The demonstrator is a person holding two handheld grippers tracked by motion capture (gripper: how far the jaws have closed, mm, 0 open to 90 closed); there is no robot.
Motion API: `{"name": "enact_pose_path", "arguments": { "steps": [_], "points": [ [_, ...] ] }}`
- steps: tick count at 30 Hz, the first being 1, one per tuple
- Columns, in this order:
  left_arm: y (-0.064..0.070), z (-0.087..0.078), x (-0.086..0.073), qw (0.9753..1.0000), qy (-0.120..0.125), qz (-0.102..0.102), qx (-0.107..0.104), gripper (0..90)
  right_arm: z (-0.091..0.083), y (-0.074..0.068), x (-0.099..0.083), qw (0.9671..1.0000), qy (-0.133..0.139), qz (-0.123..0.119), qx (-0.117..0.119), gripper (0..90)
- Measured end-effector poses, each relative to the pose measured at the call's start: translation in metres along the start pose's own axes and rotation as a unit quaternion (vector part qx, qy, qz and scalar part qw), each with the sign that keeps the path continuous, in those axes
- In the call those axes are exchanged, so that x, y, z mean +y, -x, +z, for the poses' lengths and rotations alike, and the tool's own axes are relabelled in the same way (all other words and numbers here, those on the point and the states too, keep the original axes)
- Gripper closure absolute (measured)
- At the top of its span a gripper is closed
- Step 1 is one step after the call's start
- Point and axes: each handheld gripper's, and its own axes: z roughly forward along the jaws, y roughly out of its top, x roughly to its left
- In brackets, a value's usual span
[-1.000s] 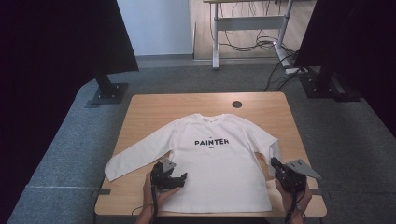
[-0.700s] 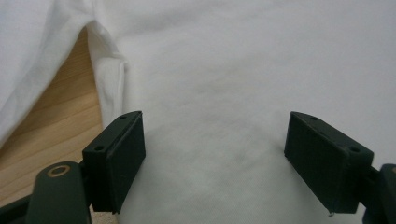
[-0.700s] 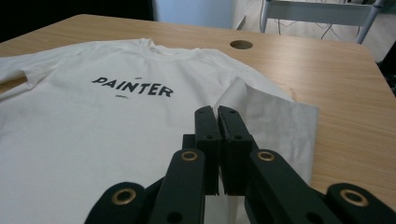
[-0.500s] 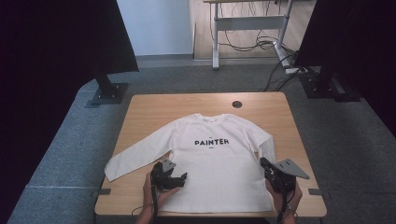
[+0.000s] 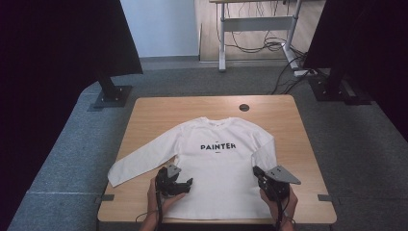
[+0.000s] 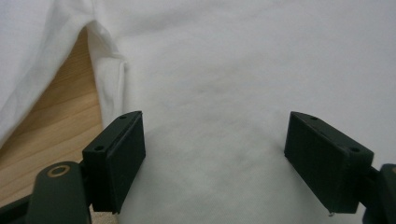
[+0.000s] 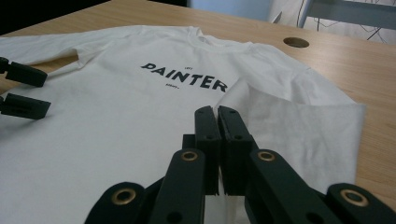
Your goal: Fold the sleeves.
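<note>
A white long-sleeved shirt (image 5: pixel 216 166) printed PAINTER lies flat, front up, on the wooden table (image 5: pixel 159 115). Its left sleeve (image 5: pixel 139 161) stretches out toward the table's left. The right sleeve (image 5: pixel 265 150) is folded back along the shirt's right side (image 7: pixel 303 121). My left gripper (image 5: pixel 185 185) is open low over the shirt's lower left part, and white cloth lies between its jaws (image 6: pixel 215 154). My right gripper (image 5: pixel 256 171) is shut at the shirt's lower right edge, beside the folded sleeve (image 7: pixel 217 112). No cloth shows between its jaws.
A round cable hole (image 5: pixel 244 107) sits in the table's far side. Two black stands (image 5: pixel 111 94) (image 5: pixel 337 89) flank the table on grey carpet. Behind is a desk frame with cables (image 5: pixel 255 45). Bare wood lies around the shirt on the far, left and right sides.
My right gripper has moved left from the table's right edge onto the shirt's lower right edge. The left gripper and the shirt have stayed where they were.
</note>
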Motion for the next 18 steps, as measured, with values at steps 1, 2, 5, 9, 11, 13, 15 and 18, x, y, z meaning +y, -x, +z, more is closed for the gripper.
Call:
{"name": "enact_pose_path", "arguments": {
  "steps": [1,2,5,9,11,13,15,18],
  "points": [
    [0.0000,0.0000,0.0000,1.0000,0.000,0.000,0.000,19.8,0.0001,-0.0001,-0.0001,1.0000,0.000,0.000,0.000,87.0],
    [0.0000,0.0000,0.0000,1.0000,0.000,0.000,0.000,19.8,0.0000,0.0001,-0.0001,1.0000,0.001,0.000,-0.001,87.0],
    [0.0000,0.0000,0.0000,1.0000,0.000,0.000,0.000,19.8,-0.0013,0.0014,0.0003,1.0000,0.006,0.004,-0.004,87.0],
    [0.0000,0.0000,0.0000,1.0000,0.000,0.000,0.000,19.8,-0.0025,-0.0005,0.0013,0.9999,0.013,0.002,-0.003,87.0],
    [0.0000,0.0000,0.0000,1.0000,0.000,0.000,0.000,19.8,-0.0018,-0.0024,0.0010,0.9999,0.015,-0.003,0.004,87.0],
    [0.0000,0.0000,0.0000,1.0000,0.000,0.000,0.000,19.8,-0.0004,-0.0042,0.0004,0.9998,0.014,-0.005,0.010,87.0],
    [0.0000,0.0000,0.0000,1.0000,0.000,0.000,0.000,19.8,0.0008,-0.0057,-0.0004,0.9998,0.013,-0.006,0.013,87.0],
    [0.0000,0.0000,0.0000,1.0000,0.000,0.000,0.000,19.8,0.0016,-0.0071,-0.0012,0.9998,0.011,-0.004,0.018,87.0]
  ]
}}
